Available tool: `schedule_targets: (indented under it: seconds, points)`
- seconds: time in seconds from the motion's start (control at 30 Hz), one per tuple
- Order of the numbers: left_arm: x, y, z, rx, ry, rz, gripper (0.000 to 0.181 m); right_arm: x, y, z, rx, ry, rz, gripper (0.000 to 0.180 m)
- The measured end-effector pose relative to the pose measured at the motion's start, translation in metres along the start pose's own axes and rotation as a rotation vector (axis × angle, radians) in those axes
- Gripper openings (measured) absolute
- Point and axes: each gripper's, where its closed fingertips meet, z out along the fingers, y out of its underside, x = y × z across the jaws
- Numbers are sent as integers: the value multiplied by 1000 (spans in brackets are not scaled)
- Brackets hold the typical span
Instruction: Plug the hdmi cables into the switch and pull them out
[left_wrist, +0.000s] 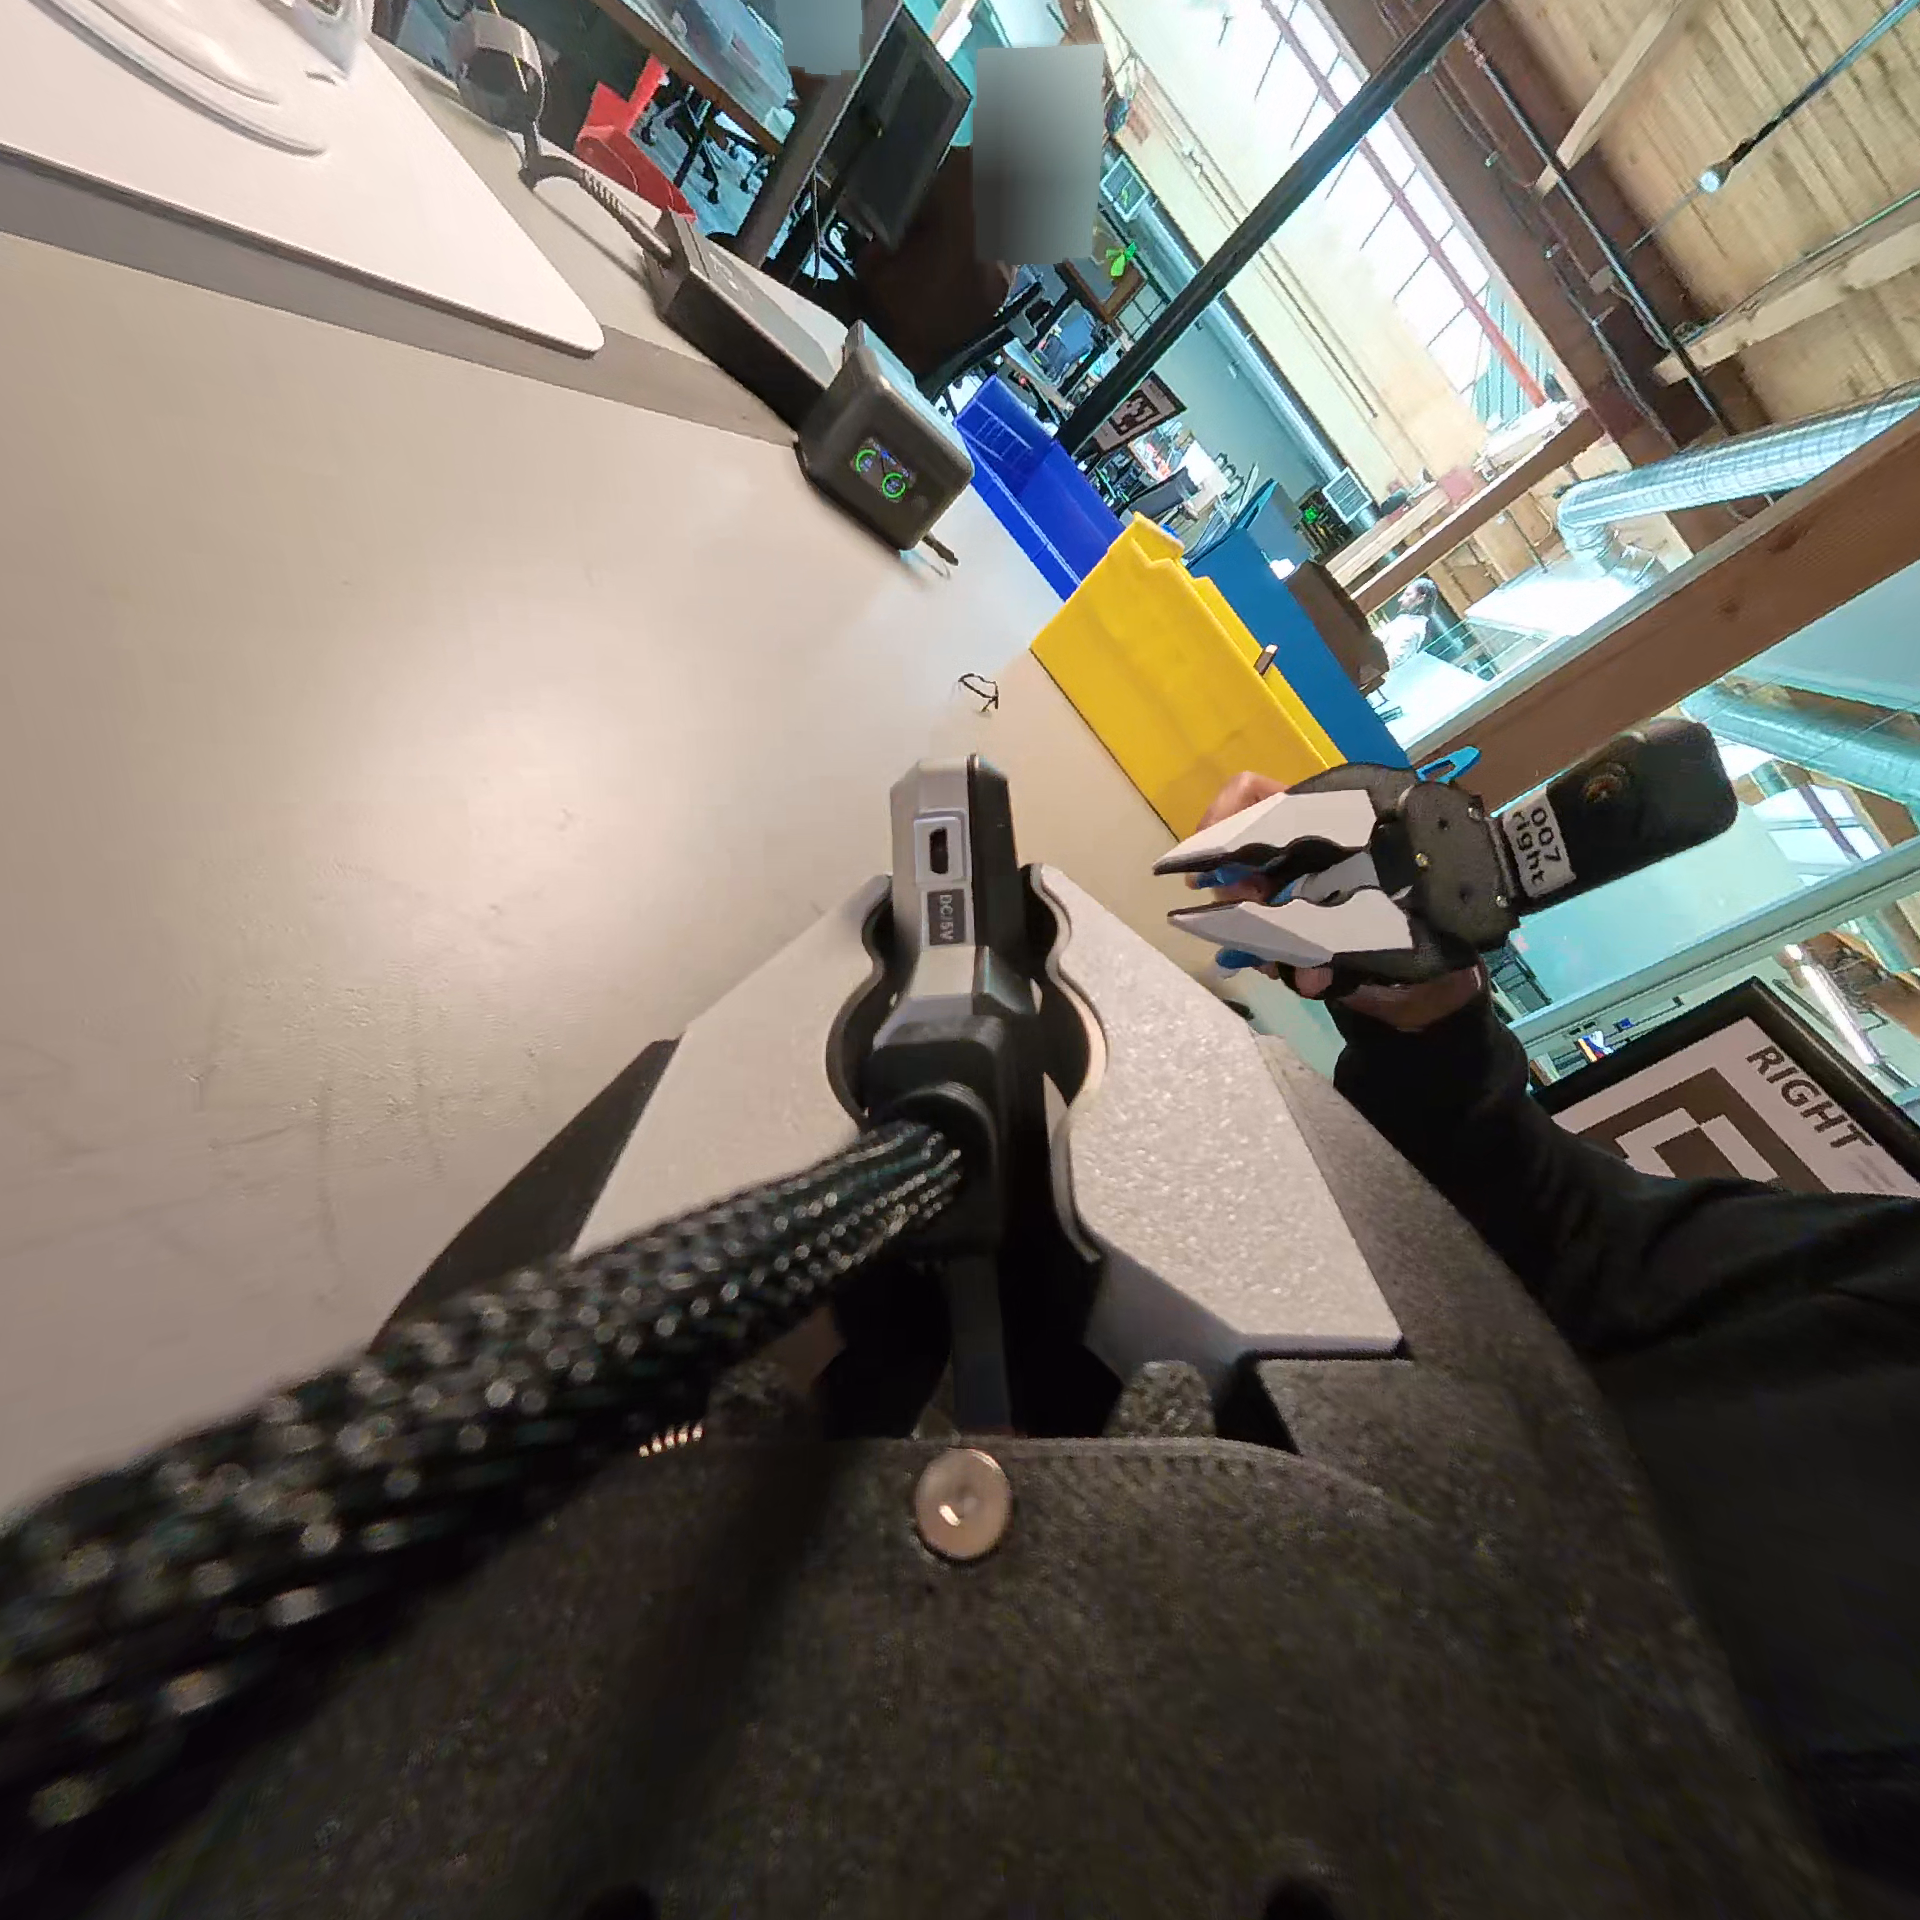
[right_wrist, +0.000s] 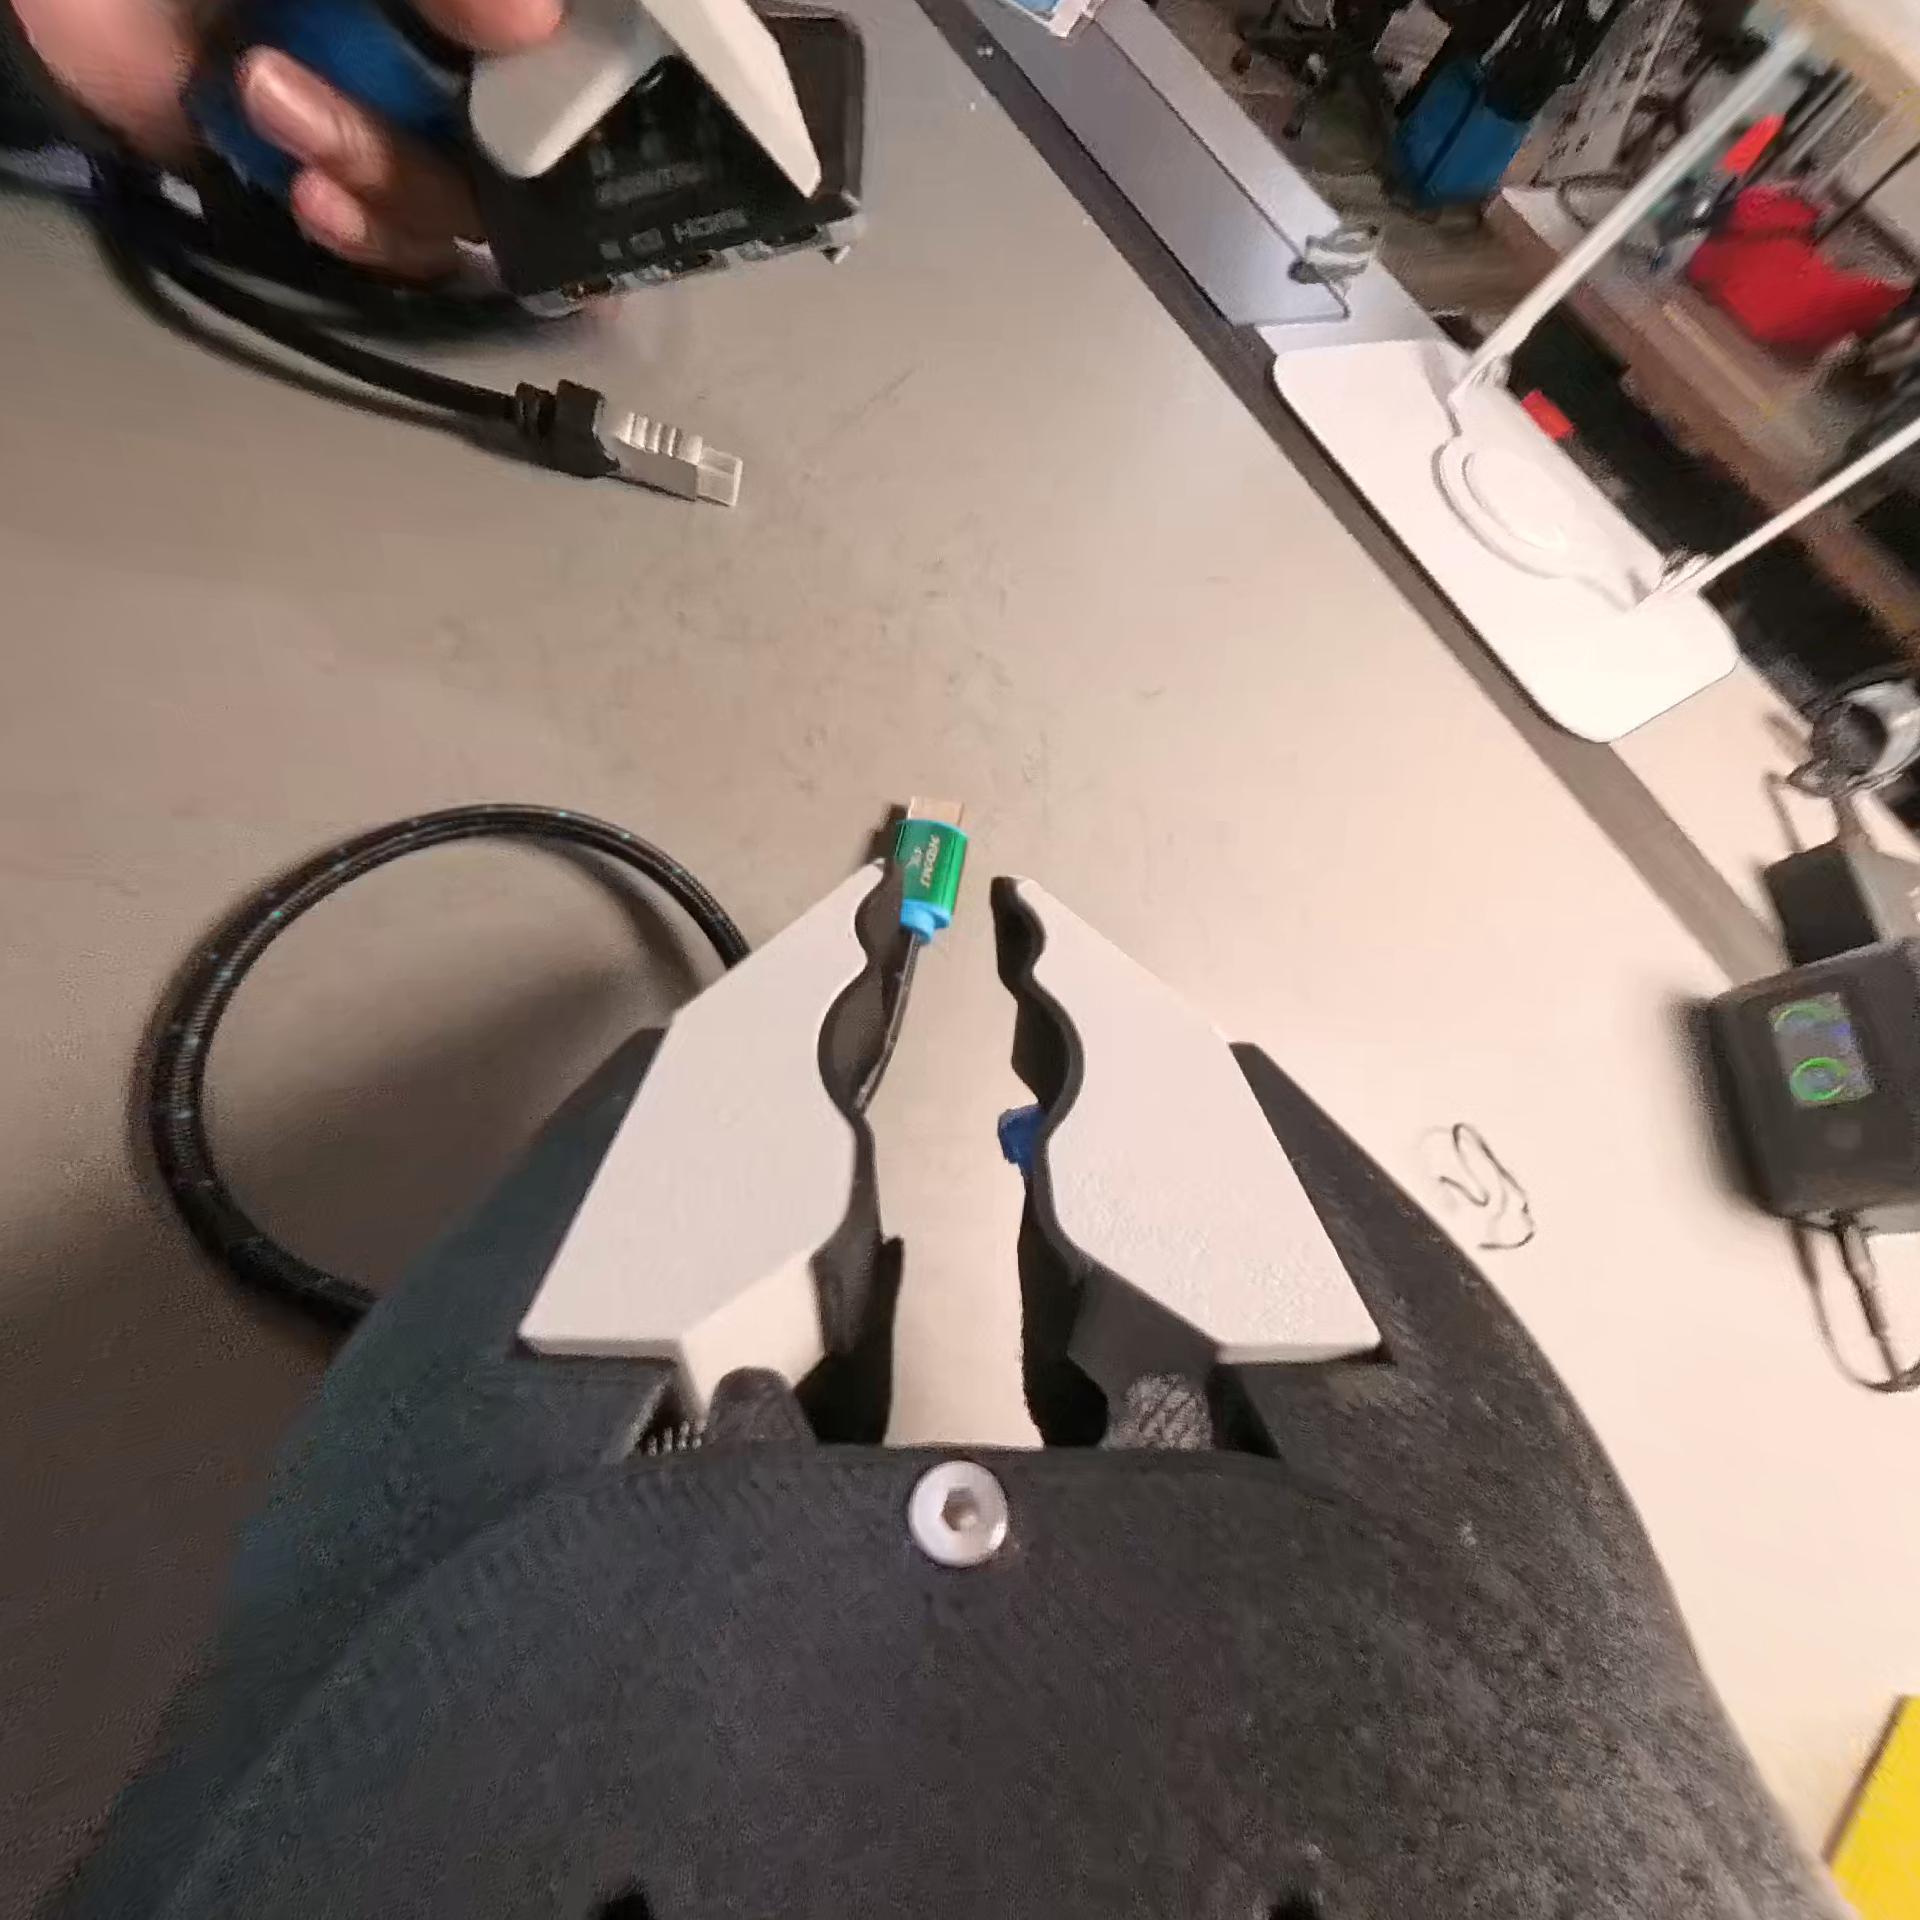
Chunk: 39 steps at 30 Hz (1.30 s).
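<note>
My left gripper (left_wrist: 956, 914) is shut on the grey and black switch (left_wrist: 940, 852), held up off the grey table (left_wrist: 364, 727). A thick braided black cable (left_wrist: 623, 1278) is plugged into the switch's near end. In the right wrist view the left gripper (right_wrist: 665, 177) and the switch (right_wrist: 727, 223) are at the top left. My right gripper (right_wrist: 940, 881) is open, low over the table. A green HDMI plug (right_wrist: 930, 862) with a blue collar lies at its fingertips, close to the left finger. Another plug, silver (right_wrist: 665, 457), lies loose farther off. The right gripper also shows in the left wrist view (left_wrist: 1169, 891).
A dark charger with a lit green display (right_wrist: 1813, 1081) sits at the table's right edge, also in the left wrist view (left_wrist: 883, 468). A white lamp base (right_wrist: 1507, 540) stands at the back. A yellow bin (left_wrist: 1174, 675) and a blue bin (left_wrist: 1039, 488) stand beyond the table. The braided cable loops on the table (right_wrist: 208, 987). Some 15 cm of space lies between my two pairs of fingers.
</note>
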Motion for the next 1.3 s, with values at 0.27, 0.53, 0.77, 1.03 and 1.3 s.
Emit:
schedule_targets:
  seconds: [0.27, 0.53, 0.77, 1.03, 1.3]
  points:
    - [0, 3, 2, -24, -8, 18, 21, -25, 43, 14, -213, -146, 153, 44]
    - [-1, 1, 0, -10, -13, 15, 20, -35, 21, -25, -202, -61, 7, 9]
    - [-1, 3, 2, -20, -19, 21, 20, 54, -21, -204, -119, 173, -89, 9]
    - [-2, 4, 3, -28, -31, 27, 20, 150, 132, -299, -600, 66, -133, 10]
    - [-2, 2, 1, -7, -30, 20, 20, 158, 244, -234, -973, -68, -272, 18]
